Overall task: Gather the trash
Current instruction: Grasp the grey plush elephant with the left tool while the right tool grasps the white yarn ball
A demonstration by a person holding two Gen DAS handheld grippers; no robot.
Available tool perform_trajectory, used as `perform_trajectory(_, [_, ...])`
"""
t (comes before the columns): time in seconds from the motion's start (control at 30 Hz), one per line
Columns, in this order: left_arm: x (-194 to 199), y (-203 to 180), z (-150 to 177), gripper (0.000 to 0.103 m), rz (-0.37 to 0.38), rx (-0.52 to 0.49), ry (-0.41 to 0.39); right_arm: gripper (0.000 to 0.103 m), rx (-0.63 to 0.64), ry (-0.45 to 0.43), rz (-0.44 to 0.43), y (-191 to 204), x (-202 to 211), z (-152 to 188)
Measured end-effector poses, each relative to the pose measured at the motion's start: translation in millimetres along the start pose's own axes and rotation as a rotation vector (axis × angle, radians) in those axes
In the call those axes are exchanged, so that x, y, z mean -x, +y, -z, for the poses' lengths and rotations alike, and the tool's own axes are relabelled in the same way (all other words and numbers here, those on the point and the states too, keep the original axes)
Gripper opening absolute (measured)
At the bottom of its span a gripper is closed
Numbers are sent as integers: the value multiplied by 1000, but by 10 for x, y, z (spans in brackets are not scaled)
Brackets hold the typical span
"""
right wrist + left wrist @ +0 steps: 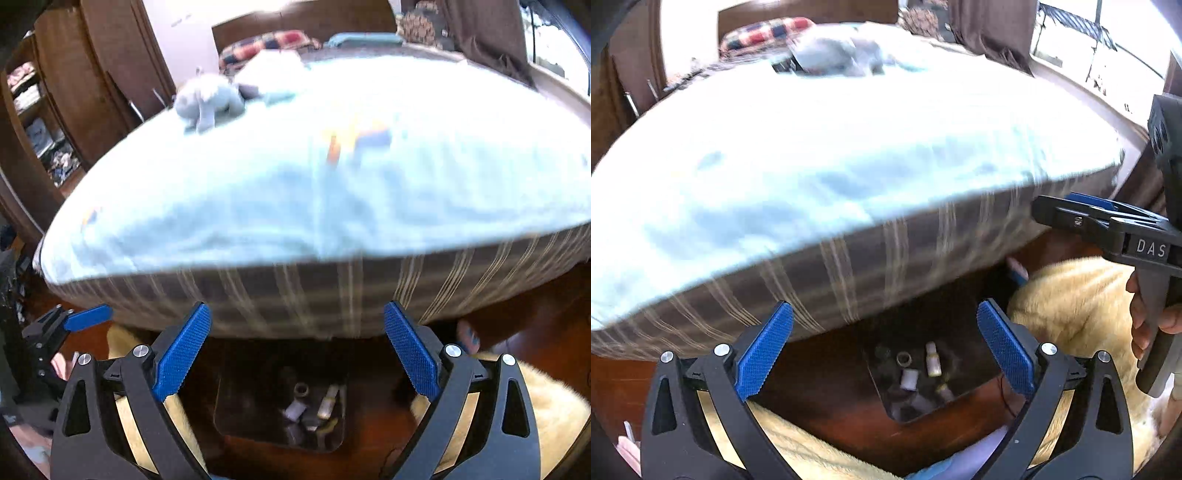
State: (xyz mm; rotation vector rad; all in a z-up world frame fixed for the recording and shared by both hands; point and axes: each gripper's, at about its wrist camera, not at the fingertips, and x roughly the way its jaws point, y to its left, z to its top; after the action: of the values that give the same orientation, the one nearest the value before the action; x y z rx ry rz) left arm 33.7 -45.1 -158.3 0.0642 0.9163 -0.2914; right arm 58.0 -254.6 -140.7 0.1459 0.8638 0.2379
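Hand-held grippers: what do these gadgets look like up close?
Each hand-held gripper, left and right, has black plastic arms with cut-out slots, silver round bolts, and two blue fingers with knurled texture. The right one's side carries white letters "DAS" above a dark pistol-style handle.

Daylight overexposes the motion-blurred bed (820,155); the floor beneath is dim, edges fisheye-warped.

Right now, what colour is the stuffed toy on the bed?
Pale grey-blue stuffed toy; right wrist view.

Pale blue sheet (812,147) over a brown mattress side (886,258) with cream stripes; checked red-and-navy pillow (764,33) at twelve o'clock; grey plush toy (210,99); reddish-brown floor (820,398); cream rug (1071,306).
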Motion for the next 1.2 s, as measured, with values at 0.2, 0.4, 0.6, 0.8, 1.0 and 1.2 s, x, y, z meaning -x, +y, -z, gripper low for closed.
perform_trajectory(0.2, [175,176,-381,95,-33,25,-74,95,-1,-103,29,-58,128,-457])
perform_trajectory(0.4, [142,265,-755,95,-57,31,-108,95,30,-127,19,39,-84,-910])
perform_trajectory(0.6, [39,356,-1145,95,-28,37,-135,89,26,-115,15,53,-411,-1346])
perform_trajectory(0.8, [-213,364,-1419,90,-1,32,-122,81,22,-95,-7,106,-681,-1655])
perform_trajectory(1.0, [-472,316,-1663,72,28,2,-113,70,26,-46,-8,147,-973,-1820])
perform_trajectory(1.2, [-725,269,-1845,48,61,-18,-88,57,15,-16,-20,122,-1185,-1881])
